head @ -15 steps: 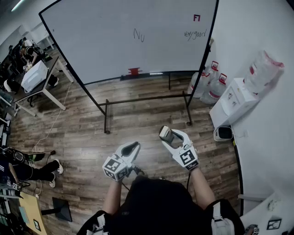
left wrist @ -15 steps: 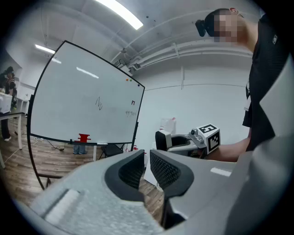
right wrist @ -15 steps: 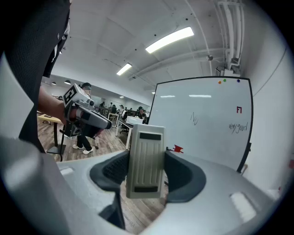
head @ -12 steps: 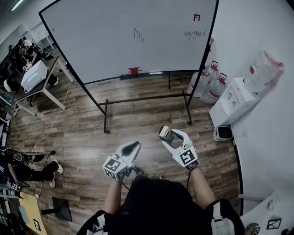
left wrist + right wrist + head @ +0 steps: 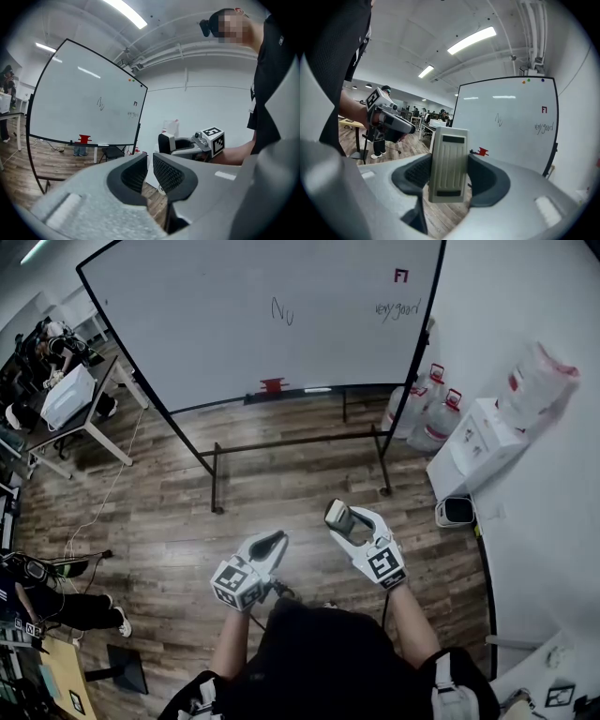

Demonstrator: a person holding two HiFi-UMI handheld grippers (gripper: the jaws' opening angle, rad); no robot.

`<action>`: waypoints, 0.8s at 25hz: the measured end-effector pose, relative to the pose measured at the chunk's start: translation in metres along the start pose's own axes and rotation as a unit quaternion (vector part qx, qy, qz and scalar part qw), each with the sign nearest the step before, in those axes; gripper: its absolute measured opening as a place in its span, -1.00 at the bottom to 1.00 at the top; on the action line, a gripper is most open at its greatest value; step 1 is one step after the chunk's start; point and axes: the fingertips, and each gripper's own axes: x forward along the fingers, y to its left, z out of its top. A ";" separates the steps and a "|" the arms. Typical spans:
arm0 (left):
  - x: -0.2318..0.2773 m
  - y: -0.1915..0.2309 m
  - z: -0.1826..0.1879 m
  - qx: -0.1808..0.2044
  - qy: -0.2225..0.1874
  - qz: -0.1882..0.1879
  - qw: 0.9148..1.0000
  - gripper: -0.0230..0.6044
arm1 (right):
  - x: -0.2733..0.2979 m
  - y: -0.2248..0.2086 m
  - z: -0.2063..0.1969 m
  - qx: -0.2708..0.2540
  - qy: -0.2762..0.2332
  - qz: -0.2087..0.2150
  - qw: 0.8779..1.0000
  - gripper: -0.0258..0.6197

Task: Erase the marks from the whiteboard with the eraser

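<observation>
Right gripper [image 5: 342,518] clamps eraser [image 5: 449,164], well short of whiteboard [image 5: 234,343]. Left gripper [image 5: 267,542] jaws nearly together, empty. Marks [image 5: 283,310] high on whiteboard. Step in close; lay eraser face flat, press evenly.

We see a smooth, shiny whiteboard [image 5: 262,324] and a brown wood floor [image 5: 169,512]. The eraser [image 5: 449,164] is dull grey plastic with ridges. The right gripper [image 5: 449,159] is matt grey plastic with bumpy black pads [image 5: 417,172]
</observation>
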 end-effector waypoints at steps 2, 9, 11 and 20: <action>0.000 0.003 -0.001 -0.002 0.000 0.000 1.000 -0.77 | 0.002 0.001 0.003 0.011 -0.011 0.006 1.000 -0.16; 0.003 0.025 0.003 -0.010 0.001 0.005 1.000 -0.77 | 0.019 -0.002 0.004 0.040 -0.017 0.025 0.999 -0.15; 0.004 0.035 0.006 -0.014 0.002 0.008 1.000 -0.77 | 0.029 -0.003 0.009 0.039 -0.019 0.031 0.999 -0.15; 0.017 0.108 0.020 -0.009 0.007 0.003 1.000 -0.78 | 0.101 -0.020 0.037 0.011 -0.020 0.034 0.999 -0.16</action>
